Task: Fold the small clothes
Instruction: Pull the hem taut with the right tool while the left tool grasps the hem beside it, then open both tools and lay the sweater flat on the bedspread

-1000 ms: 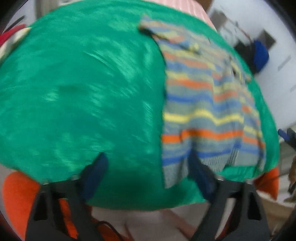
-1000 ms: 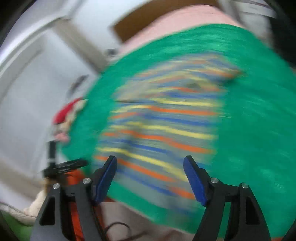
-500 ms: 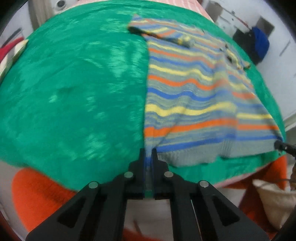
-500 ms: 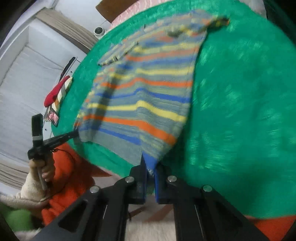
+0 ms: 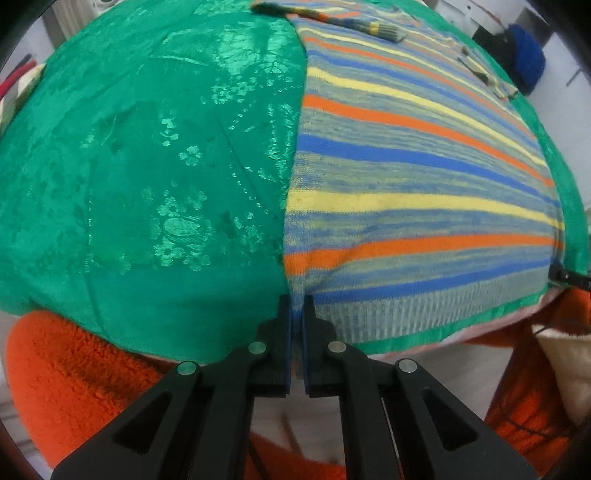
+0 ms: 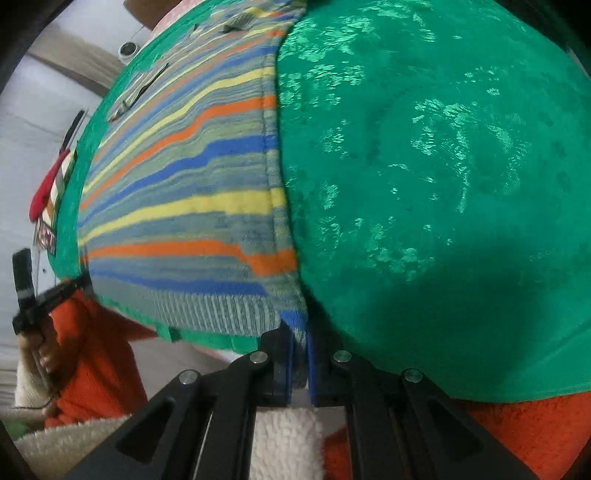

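**Both grippers pinch the sweater's hem corners**

Fingers of the left gripper [image 5: 297,314] are closed on the near left corner of the striped knit sweater [image 5: 406,192], with a sliver of ribbed hem showing between the blue pads. The right gripper [image 6: 300,332] is likewise clamped on the opposite hem corner, blue and grey knit caught between its pads.

One sweater is in view, spread flat on a green brocade cloth [image 5: 147,166] that covers the table. Its ribbed hem runs along the near edge of the table, just inside the cloth's border. One side seam lies straight, going away from each gripper. A sleeve [image 5: 332,16] is folded across the far end of the sweater, near the far edge.

Open cloth lies to the outer side of each gripper: a broad bare stretch left of the sweater in the left wrist view and another right of it in the right wrist view. The green cloth's near edge drops off right beneath both grippers, where the person's orange fleece garment [image 5: 74,369] shows.

A red and white object [image 6: 51,184] lies beyond the cloth's left edge.
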A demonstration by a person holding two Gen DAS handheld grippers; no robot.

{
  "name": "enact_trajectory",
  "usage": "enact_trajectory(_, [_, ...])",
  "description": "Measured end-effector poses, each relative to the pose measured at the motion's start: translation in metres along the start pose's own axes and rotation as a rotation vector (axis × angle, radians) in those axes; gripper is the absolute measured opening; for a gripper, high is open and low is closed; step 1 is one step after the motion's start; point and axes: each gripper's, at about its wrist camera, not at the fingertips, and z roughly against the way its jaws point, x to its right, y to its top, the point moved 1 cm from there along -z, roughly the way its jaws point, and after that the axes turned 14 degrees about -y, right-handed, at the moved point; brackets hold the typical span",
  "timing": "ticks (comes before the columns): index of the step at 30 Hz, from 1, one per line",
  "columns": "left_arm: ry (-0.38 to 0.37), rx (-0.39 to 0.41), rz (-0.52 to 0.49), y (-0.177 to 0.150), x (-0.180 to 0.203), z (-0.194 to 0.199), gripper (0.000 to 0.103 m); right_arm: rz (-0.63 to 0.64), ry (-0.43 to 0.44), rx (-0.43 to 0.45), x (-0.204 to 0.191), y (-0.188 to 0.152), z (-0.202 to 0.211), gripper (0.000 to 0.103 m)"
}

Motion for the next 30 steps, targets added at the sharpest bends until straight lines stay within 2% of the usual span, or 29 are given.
enact_trajectory(10, [0.018, 0.039, -0.014, -0.004, 0.004, -0.017, 0.004, -0.027, 0.012, 0.014, 0.003, -0.002, -0.007, 0.005])
enact_trajectory(14, [0.009, 0.048, -0.008, -0.007, 0.003, -0.016, 0.008, -0.052, 0.027, 0.024, 0.001, -0.004, -0.007, 0.007])
enact_trajectory(16, [0.011, 0.050, -0.016, -0.017, 0.003, -0.007, 0.016, -0.068, 0.051, 0.023, 0.002, -0.006, -0.004, 0.014])
enact_trajectory(17, [0.024, 0.051, -0.023, -0.020, 0.006, -0.002, 0.036, -0.081, 0.066, 0.014, 0.004, -0.009, -0.002, 0.022])
enact_trajectory(18, [0.035, 0.055, -0.026, -0.023, 0.007, 0.002, 0.063, -0.090, 0.072, 0.004, 0.006, -0.011, 0.000, 0.029])
enact_trajectory(19, [0.051, 0.069, -0.029, -0.029, 0.006, 0.010, 0.073, -0.103, 0.072, -0.012, 0.008, -0.014, 0.003, 0.047])
enact_trajectory(20, [0.073, 0.103, -0.034, -0.033, 0.008, 0.021, 0.078, -0.120, 0.070, -0.019, 0.013, -0.018, 0.008, 0.058])
enact_trajectory(21, [0.082, 0.122, -0.038, -0.033, 0.015, 0.033, 0.079, -0.138, 0.062, -0.009, 0.018, -0.022, 0.015, 0.060])
enact_trajectory(22, [0.086, 0.140, -0.040, -0.033, 0.014, 0.040, 0.080, -0.159, 0.042, 0.014, 0.025, -0.025, 0.026, 0.061])
enact_trajectory(24, [0.091, 0.208, -0.035, -0.027, 0.014, 0.061, 0.092, -0.170, -0.012, 0.056, 0.035, -0.026, 0.042, 0.061])
enact_trajectory(26, [0.104, 0.323, -0.018, -0.012, 0.014, 0.082, 0.101, -0.169, -0.096, 0.120, 0.042, -0.021, 0.062, 0.065])
enact_trajectory(28, [0.112, 0.416, -0.004, 0.001, 0.009, 0.088, 0.102, -0.160, -0.162, 0.220, 0.041, -0.008, 0.086, 0.066])
enact_trajectory(30, [0.128, 0.486, 0.023, 0.025, 0.002, 0.091, 0.102, -0.157, -0.185, 0.313, 0.036, 0.005, 0.107, 0.067])
